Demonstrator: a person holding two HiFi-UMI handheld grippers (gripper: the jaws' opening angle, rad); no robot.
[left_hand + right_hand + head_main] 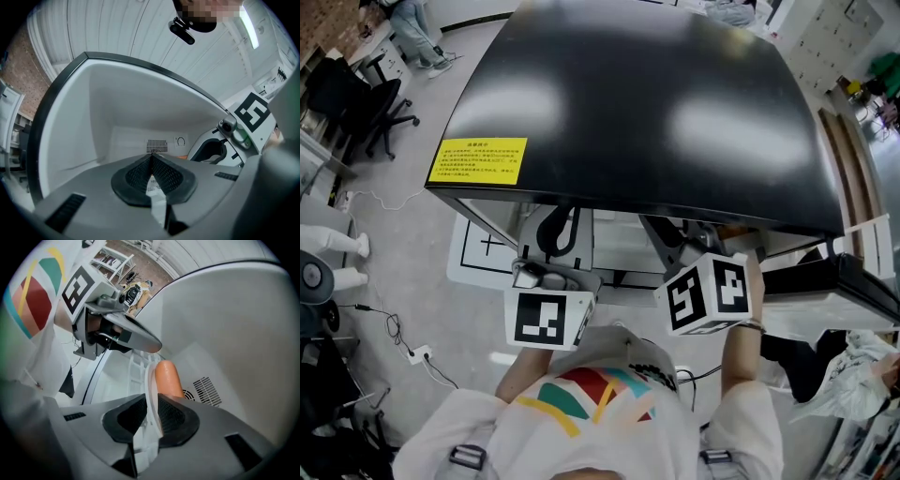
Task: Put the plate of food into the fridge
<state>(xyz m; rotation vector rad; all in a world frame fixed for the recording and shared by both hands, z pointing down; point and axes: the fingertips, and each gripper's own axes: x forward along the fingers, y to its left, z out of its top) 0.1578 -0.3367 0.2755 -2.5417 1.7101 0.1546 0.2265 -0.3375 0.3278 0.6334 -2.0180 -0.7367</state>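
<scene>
Right gripper (152, 414), lower centre of its view, clamps the plate (150, 380) rim, sausage (168, 378) on it, inside the fridge (234, 333). Left gripper (152, 176) jaws closed together, empty.

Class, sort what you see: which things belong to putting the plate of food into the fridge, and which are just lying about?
Job: plate, sausage, fridge, right gripper.
Lying about: office chair, floor cable.

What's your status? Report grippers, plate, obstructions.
Left gripper shut, empty. Right gripper clamped on rim of thin white plate, orange sausage aboard, inside white fridge compartment. Nothing visible blocking.
</scene>
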